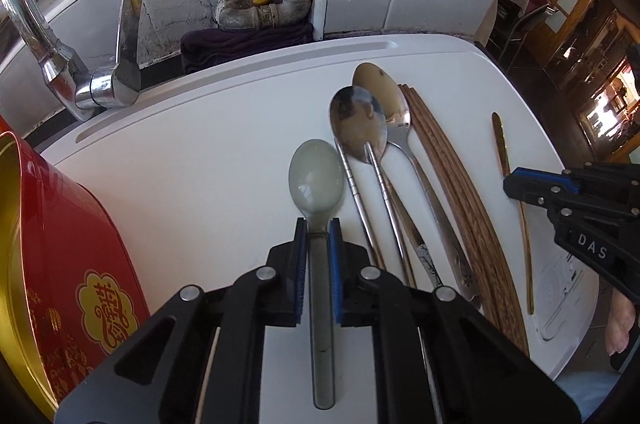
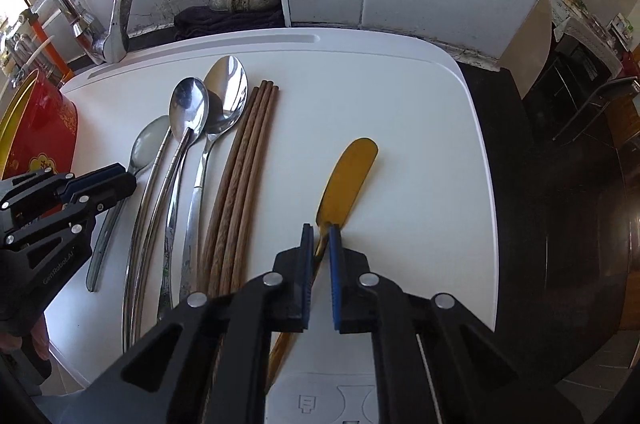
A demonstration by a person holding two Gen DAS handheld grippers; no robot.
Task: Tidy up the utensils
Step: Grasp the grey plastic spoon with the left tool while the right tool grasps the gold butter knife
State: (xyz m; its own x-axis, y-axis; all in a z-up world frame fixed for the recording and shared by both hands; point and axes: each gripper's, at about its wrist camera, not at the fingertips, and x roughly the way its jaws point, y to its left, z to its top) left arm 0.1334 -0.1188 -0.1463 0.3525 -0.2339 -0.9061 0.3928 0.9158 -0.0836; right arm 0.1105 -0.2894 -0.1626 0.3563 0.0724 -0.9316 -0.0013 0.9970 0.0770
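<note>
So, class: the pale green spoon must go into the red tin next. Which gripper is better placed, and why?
Left. The left gripper already closes on the pale green spoon, beside the red tin. The right gripper clamps the gold knife, farther away.

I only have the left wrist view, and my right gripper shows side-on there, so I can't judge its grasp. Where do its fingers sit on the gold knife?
Observer: The right gripper has one finger on each side of the gold knife, at the neck just below the blade. A sliver of gap shows, so I cannot tell whether it pinches.
Operator: Is the handle lined up with the fingers?
Observer: No. It slants and passes under the finger nearer the wooden chopsticks.
Operator: How many chopsticks are there?
Observer: Four tips show side by side at their far end.
</note>
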